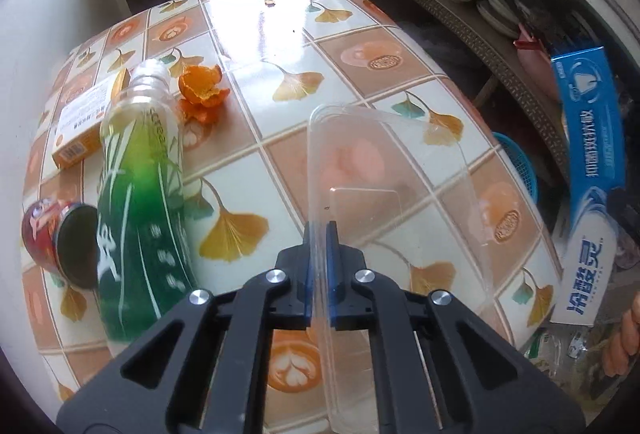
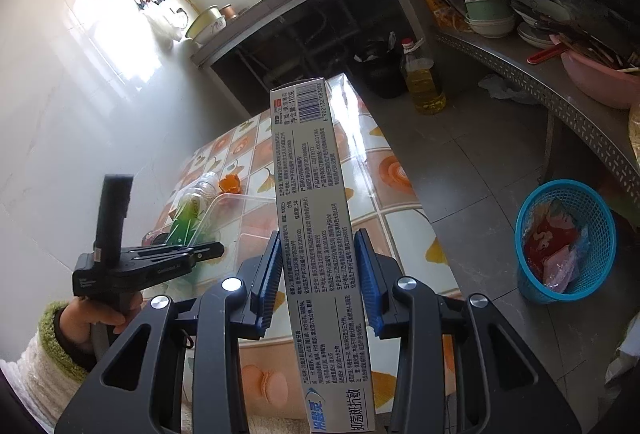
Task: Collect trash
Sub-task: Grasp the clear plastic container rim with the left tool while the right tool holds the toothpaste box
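Left claw (image 1: pixel 320 234) pitched steeply down over the desk (image 1: pixel 280 34), blue pads clenched on the thin rim of 1 clear plastic container (image 1: pixel 384 170), whose body stretches away from the pads toward the desk's right edge; whether its far end touches the desk cannot be told. Seen from the right wrist view as a black tool with an upright post, gripped by a hand (image 2: pixel 94 318) in a cream, green-cuffed sleeve (image 2: pixel 44 362). Right claw (image 2: pixel 316 274) angled down more gently past the desk's near right edge, clamped on 1 toothpaste box (image 2: pixel 316 202) held lengthwise, barcode end pointing away, well above the tiled top. On the desk to the left of the container: 1 green bottle (image 1: pixel 140 194) lying on its side, cap end away; 1 small red can (image 1: pixel 60 238) on its side just beside the bottle's base; 1 orange carton (image 1: pixel 80 126) behind the bottle; 1 orange peel (image 1: pixel 202 92) near the bottle's neck; 1 tiny orange scrap (image 1: pixel 271 3) far across the tiles. On the floor to the right of the desk, 1 blue mesh basket (image 2: pixel 532 218) with red and pink wrappers inside. Near the far end of the desk, 1 bottle of yellow oil (image 2: pixel 422 82) on the floor.
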Available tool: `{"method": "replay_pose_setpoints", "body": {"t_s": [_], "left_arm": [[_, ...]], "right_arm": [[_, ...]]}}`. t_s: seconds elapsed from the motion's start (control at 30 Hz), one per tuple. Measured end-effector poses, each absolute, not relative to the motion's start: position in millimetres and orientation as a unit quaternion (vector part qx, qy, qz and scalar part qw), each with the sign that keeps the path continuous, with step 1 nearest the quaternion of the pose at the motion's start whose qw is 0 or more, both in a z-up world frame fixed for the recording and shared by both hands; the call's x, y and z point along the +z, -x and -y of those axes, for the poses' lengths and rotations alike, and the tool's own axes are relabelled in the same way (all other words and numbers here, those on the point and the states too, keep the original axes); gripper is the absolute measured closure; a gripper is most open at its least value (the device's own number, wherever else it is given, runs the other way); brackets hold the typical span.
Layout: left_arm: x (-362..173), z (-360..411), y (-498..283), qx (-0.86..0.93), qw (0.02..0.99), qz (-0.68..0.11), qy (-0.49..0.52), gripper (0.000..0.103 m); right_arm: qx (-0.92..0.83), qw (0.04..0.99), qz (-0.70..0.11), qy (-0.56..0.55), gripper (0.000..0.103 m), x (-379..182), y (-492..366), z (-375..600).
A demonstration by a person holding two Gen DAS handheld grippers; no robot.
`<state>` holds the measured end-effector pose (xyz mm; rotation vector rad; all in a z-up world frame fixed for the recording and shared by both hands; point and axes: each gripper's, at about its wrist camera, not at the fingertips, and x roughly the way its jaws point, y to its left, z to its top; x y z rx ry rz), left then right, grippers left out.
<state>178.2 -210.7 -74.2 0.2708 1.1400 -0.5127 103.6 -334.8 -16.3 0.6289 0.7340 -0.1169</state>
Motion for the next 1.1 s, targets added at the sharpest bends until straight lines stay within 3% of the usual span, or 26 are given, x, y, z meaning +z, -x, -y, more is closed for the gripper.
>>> {"method": "replay_pose_setpoints", "body": {"t_s": [0.27, 0.77, 1.1], "left_arm": [[-80.8, 186.9, -139.7, -0.248, 0.791, -0.556, -0.061, 0.099], [-88.5, 183.8, -128.5, -0.253, 0.797, -0.541, -0.089, 0.097], [-81.1, 176.0, -130.1, -0.26, 0.802, -0.535, -0.056, 0.1]], "right_arm": [[-0.06, 0.876, -0.37, -0.303, 0.067, -24.0, -91.5, 325.0], [-0.072, 0.875, -0.374, -0.298, 0.067, -23.1, -90.6, 319.3], [-0.075, 0.876, -0.368, -0.302, 0.067, -21.9, -86.5, 323.2]]}}
